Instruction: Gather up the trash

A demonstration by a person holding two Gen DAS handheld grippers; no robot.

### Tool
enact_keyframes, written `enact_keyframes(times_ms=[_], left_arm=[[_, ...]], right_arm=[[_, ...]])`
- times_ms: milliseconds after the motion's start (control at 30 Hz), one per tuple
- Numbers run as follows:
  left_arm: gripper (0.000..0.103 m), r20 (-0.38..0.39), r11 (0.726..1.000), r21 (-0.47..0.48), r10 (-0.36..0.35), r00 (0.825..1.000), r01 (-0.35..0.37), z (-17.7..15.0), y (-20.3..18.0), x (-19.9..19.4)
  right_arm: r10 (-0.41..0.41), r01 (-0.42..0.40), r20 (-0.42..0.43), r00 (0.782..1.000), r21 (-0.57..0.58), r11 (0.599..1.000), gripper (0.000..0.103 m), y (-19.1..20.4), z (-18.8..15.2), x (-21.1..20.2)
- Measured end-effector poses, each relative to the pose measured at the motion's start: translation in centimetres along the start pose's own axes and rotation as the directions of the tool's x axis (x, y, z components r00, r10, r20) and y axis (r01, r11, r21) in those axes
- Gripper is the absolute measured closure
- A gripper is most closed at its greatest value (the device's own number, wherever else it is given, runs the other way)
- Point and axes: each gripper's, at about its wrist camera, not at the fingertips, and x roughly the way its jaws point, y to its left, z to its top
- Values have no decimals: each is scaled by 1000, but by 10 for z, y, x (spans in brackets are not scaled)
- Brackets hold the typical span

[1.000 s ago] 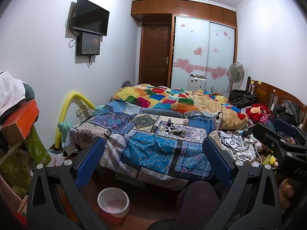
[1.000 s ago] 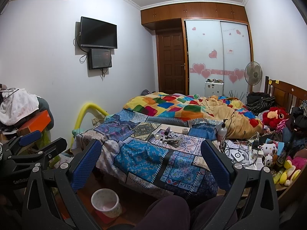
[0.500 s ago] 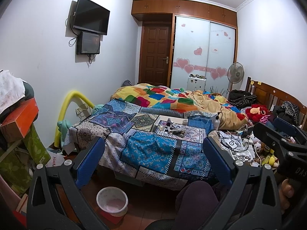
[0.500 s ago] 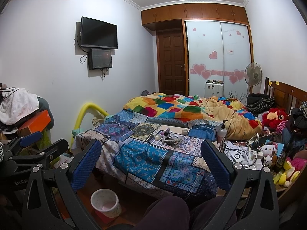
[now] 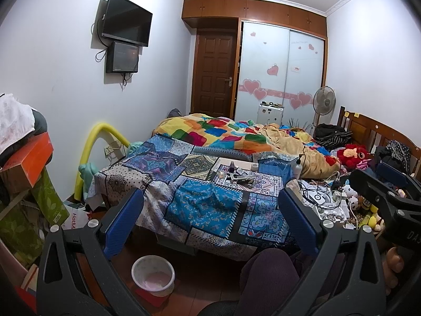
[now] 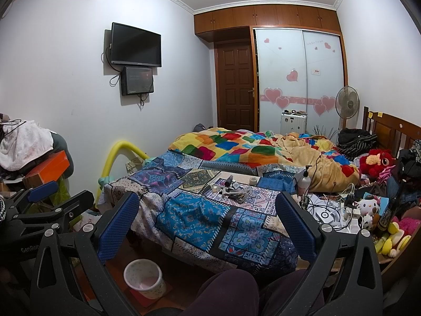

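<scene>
Bedroom clutter waits: small scraps (image 6: 235, 191) lie untouched on the patchwork-quilted bed (image 6: 200, 216); beside it the white round plastic bin (image 6: 144, 279) looks empty. Both grippers' jaws gape, holding nothing.

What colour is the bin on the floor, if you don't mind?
The bin is white, pinkish inside; the left wrist view shows it best.

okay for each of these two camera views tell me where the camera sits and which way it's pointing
Left wrist: on the left gripper, facing across the patchwork bed toward the wooden door; its open blue fingers, the right gripper at the right edge and a knee show.
Right wrist: on the right gripper, same heading, slightly further right; its open fingers, the left gripper at the left edge and a knee show.
Shared: bed, door, wall TV, white bin.
</scene>
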Motion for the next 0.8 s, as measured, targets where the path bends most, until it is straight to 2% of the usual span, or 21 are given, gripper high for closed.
enact_keyframes(times_ms=[800], left_arm=[[0,-1,1000,-11,-7,1000,7,-2,2,1]], right_arm=[[-1,1,-4,1000,-1,1000,0,-2,-2,2]])
